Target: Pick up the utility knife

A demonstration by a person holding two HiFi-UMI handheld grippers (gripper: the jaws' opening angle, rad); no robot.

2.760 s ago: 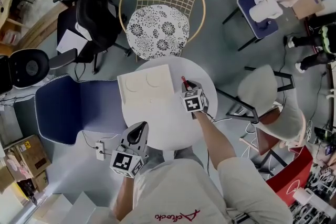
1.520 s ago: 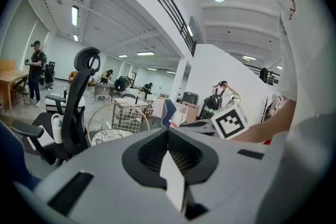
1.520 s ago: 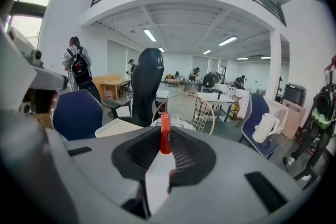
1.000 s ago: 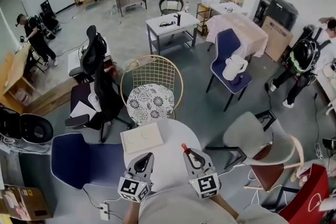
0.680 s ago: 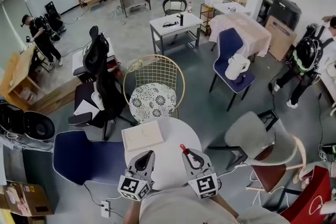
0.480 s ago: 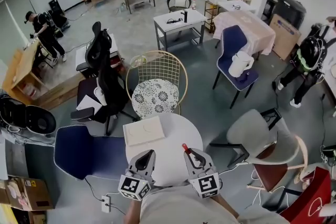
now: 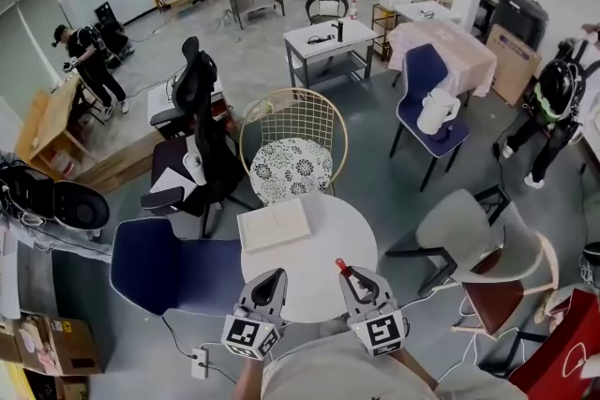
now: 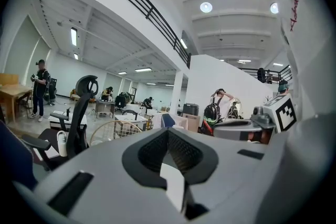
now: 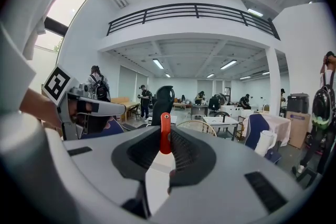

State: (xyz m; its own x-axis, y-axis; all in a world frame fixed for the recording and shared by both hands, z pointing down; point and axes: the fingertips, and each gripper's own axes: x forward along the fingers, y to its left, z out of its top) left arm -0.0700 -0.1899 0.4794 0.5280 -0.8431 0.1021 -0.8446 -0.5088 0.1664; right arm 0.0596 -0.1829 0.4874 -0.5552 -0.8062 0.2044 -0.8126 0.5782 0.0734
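At the round table's (image 7: 314, 272) near edge, the right gripper (image 7: 359, 281) is clamping the utility knife (image 7: 343, 268), the left gripper (image 7: 272, 281) is hovering closed and empty, and a tan board (image 7: 274, 225) is lying opposite.

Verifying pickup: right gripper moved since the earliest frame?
Yes. The right gripper, shut on the utility knife, has pulled back from beside the tray to the near rim of the round table.

Two hand-held grippers (image 7: 272, 278) (image 7: 357, 279), one utility knife (image 9: 165, 132)
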